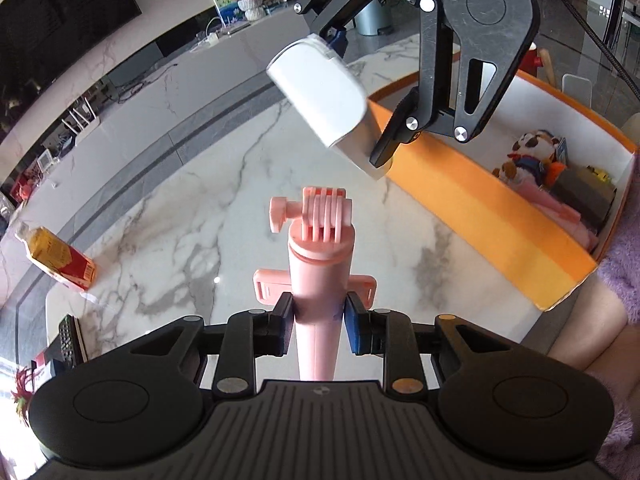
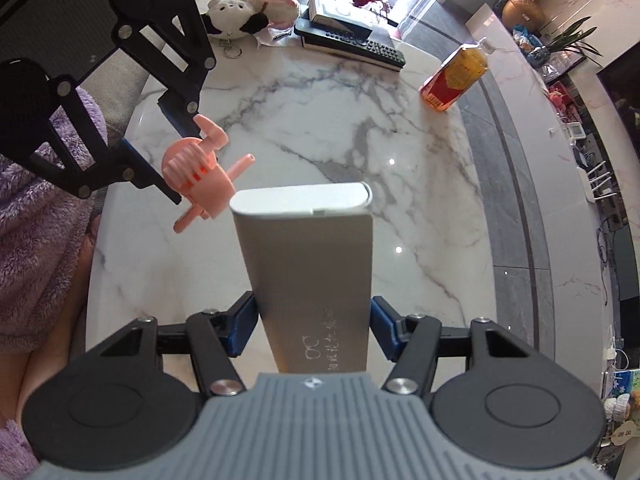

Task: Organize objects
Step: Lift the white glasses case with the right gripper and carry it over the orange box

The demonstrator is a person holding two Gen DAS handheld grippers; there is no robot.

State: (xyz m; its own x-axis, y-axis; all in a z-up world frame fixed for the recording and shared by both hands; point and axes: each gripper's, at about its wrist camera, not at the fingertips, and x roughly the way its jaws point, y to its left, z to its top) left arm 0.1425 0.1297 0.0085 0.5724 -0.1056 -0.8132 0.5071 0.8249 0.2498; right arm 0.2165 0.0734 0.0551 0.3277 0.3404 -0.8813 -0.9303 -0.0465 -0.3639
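Between left tool [image 1: 318, 326] pads: pink stick [image 1: 318, 280]

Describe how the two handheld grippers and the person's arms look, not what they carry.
Both the left gripper and the right gripper are black linkage frames with silver rivets, round black discs either side, a ribbed grey body and blue finger pads. The person wears a fuzzy lilac sleeve. A black cable trails behind the right one.

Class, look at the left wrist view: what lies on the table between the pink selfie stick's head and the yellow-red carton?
Nothing: in the left wrist view, only bare marble tabletop stretches between the pink selfie stick and the yellow-red carton.
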